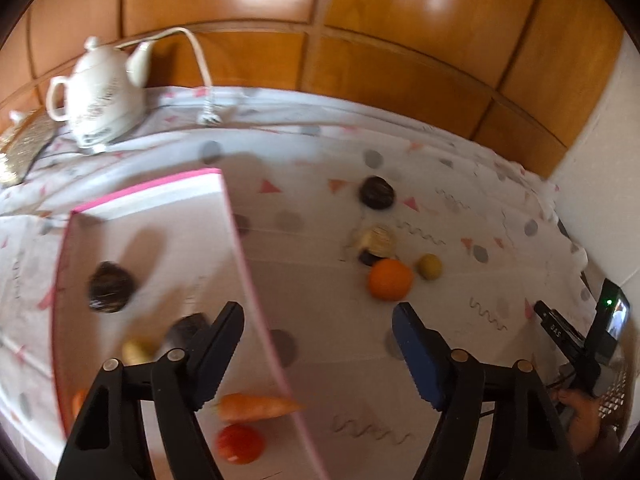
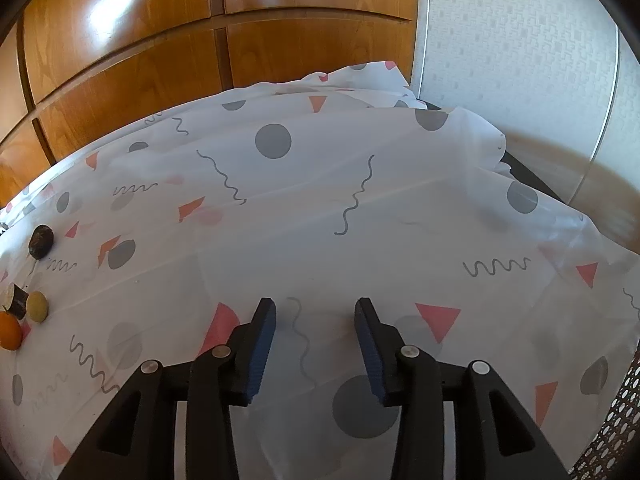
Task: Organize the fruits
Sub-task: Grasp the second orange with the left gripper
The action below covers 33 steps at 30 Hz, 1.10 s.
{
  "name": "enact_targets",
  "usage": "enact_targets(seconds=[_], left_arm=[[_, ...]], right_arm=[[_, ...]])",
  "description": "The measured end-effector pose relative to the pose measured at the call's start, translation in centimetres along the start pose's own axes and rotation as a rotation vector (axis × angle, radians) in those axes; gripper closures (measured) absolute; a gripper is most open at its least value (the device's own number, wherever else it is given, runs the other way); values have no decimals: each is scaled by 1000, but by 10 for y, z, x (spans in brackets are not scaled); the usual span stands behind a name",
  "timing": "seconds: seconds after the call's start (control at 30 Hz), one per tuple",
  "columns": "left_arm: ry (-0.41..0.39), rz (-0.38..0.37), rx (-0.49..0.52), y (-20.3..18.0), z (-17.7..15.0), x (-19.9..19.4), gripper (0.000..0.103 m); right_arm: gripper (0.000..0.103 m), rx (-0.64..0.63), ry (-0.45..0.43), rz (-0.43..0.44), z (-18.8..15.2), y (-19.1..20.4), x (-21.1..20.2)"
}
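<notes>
A pink-rimmed box lies on the patterned cloth at the left. Inside it are a dark round fruit, another dark fruit, a yellowish fruit, a carrot and a red fruit. On the cloth to the right lie an orange, a yellow-green fruit, a dark fruit and a pale cut piece. My left gripper is open and empty above the box's right wall. My right gripper is open and empty over bare cloth; the orange is far left.
A white teapot with a cord and plug stands at the back left. Wooden cabinet doors run behind the table. The right gripper's body shows at the right edge. A wall and the cloth's edge lie to the right.
</notes>
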<state>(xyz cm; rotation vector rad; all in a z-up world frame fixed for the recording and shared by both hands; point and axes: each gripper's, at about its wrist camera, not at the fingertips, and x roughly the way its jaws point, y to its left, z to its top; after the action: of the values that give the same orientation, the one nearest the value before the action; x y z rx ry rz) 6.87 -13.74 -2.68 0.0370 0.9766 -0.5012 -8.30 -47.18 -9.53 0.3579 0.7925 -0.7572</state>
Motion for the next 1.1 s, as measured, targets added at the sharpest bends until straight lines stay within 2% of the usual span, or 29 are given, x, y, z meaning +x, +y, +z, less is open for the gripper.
enact_targets(seconds=[0.13,0.33,0.53,0.9,1.03,1.1], left_arm=[[41,-24,31,-20,3,21,32],[102,-49,66,-42,7,52,48],[124,-55,68,-55,13,73,49],[147,-47,41,-57,17,92,49],[142,-46,29,-55,15,97,62],[135,-47,31,-55,15,97,63]], right_arm=[[59,-2,0,5,0,1,1],[55,-10,-2,14,0,2,1],[52,-19,-3,16,-1,3,1],[49,-22,-6,19,-1,5,1],[49,-4,-11,28,-1,4,1],[49,13,-17,29,-2,2,0]])
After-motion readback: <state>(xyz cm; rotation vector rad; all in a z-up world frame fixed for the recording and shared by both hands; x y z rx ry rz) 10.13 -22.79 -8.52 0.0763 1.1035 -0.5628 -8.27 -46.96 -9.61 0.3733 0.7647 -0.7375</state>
